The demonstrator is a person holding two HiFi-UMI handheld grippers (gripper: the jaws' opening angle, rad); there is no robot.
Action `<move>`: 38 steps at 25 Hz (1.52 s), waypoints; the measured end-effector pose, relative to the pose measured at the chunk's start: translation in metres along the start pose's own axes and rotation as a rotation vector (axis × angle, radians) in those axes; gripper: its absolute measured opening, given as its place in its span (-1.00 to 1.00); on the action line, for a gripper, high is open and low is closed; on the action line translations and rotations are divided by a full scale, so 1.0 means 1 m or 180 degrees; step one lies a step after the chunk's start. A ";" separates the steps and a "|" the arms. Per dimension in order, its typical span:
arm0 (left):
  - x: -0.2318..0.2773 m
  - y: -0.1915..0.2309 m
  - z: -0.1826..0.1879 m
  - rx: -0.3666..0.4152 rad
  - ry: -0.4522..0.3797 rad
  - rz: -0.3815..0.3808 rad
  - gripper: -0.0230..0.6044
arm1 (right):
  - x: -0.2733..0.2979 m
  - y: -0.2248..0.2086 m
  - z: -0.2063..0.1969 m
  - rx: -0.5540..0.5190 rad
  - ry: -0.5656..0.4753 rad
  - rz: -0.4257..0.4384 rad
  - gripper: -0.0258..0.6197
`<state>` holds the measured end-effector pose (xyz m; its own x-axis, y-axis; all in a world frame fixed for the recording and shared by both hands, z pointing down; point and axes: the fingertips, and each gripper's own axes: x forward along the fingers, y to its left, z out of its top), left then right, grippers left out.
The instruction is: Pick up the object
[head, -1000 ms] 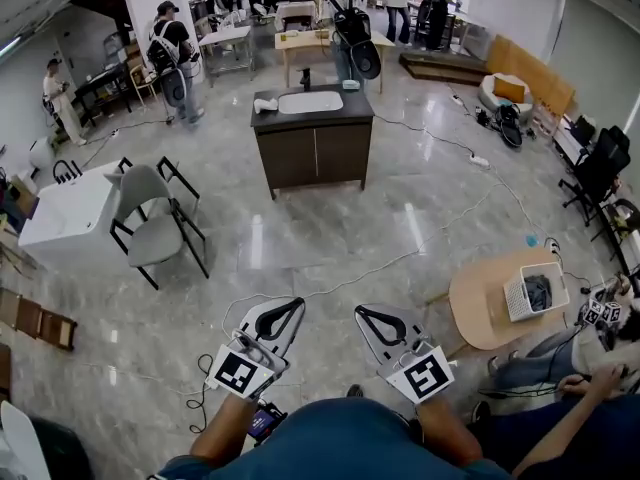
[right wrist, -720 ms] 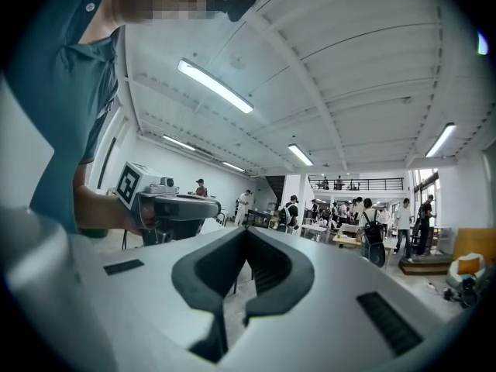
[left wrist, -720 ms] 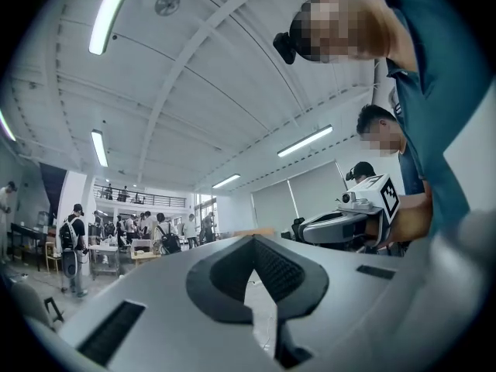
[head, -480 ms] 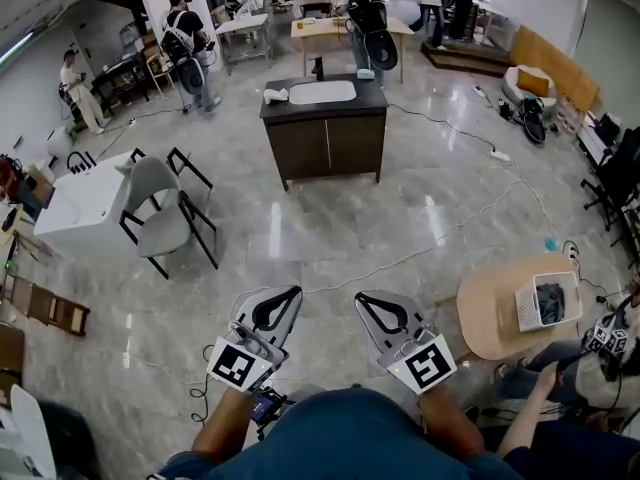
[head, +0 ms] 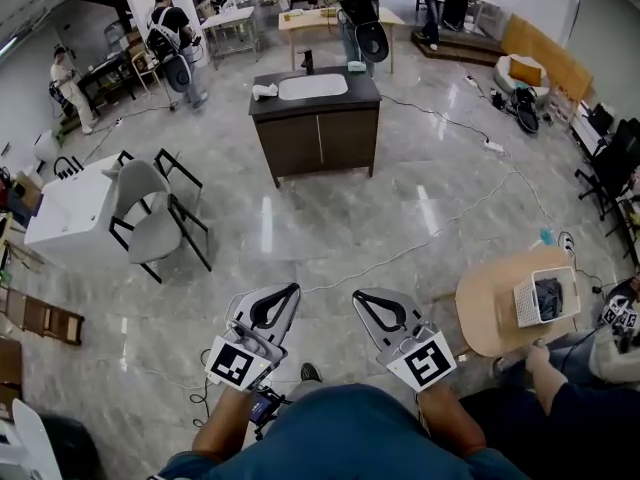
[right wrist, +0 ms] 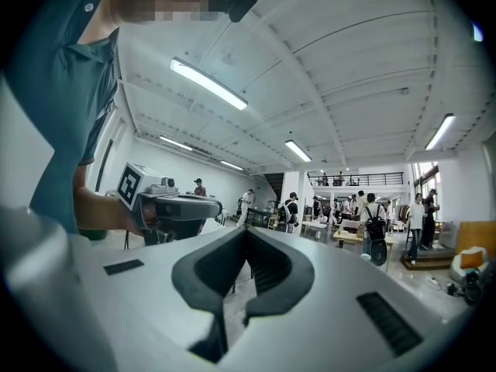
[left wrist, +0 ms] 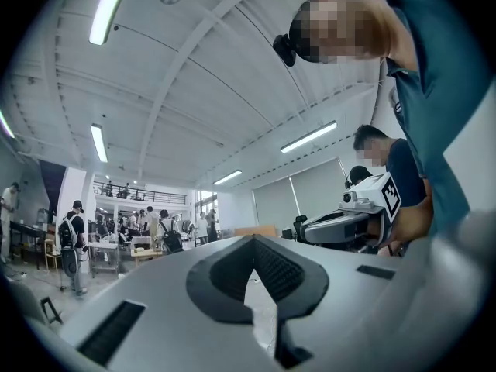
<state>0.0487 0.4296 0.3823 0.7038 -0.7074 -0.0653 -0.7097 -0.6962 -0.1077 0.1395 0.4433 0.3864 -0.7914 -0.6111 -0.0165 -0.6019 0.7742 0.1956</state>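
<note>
I hold both grippers low in front of my body, above the grey marble floor. In the head view the left gripper (head: 290, 292) and the right gripper (head: 359, 297) point forward side by side, each shut with nothing between its jaws. The left gripper view shows its dark pads (left wrist: 267, 266) meeting at the tip, and the right gripper (left wrist: 349, 222) beside them. The right gripper view shows the same closed pads (right wrist: 263, 263), with the left gripper (right wrist: 167, 205) alongside. Far ahead stands a dark cabinet (head: 318, 143) with a white sink (head: 313, 87), a black faucet (head: 307, 62) and a white cloth (head: 264, 91).
A white bathtub (head: 68, 216) and a grey chair (head: 152, 220) stand at the left. A round wooden table (head: 492, 313) with a white basket (head: 545, 296) is at the right, beside a seated person (head: 580, 393). Cables (head: 420, 248) cross the floor. Several people stand at the back.
Both grippers stay shut and in the same place before me. The head view has shifted slightly, and the seated person's arm at the lower right has moved.
</note>
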 end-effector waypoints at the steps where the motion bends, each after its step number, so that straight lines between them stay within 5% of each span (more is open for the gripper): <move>1: 0.002 0.008 0.001 -0.0003 -0.0018 -0.0011 -0.91 | 0.006 -0.002 -0.001 -0.0008 0.0029 -0.0006 -0.88; 22: 0.005 0.161 -0.018 -0.0149 -0.0256 -0.0202 -0.91 | 0.150 -0.023 -0.008 -0.0162 0.0271 -0.0257 -0.88; 38: 0.093 0.180 -0.017 0.0068 -0.0166 0.0069 -0.91 | 0.165 -0.120 -0.022 -0.0092 0.0036 0.0007 -0.88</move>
<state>-0.0142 0.2360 0.3733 0.6892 -0.7147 -0.1195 -0.7245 -0.6775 -0.1269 0.0835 0.2462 0.3819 -0.7914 -0.6113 -0.0050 -0.5967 0.7706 0.2238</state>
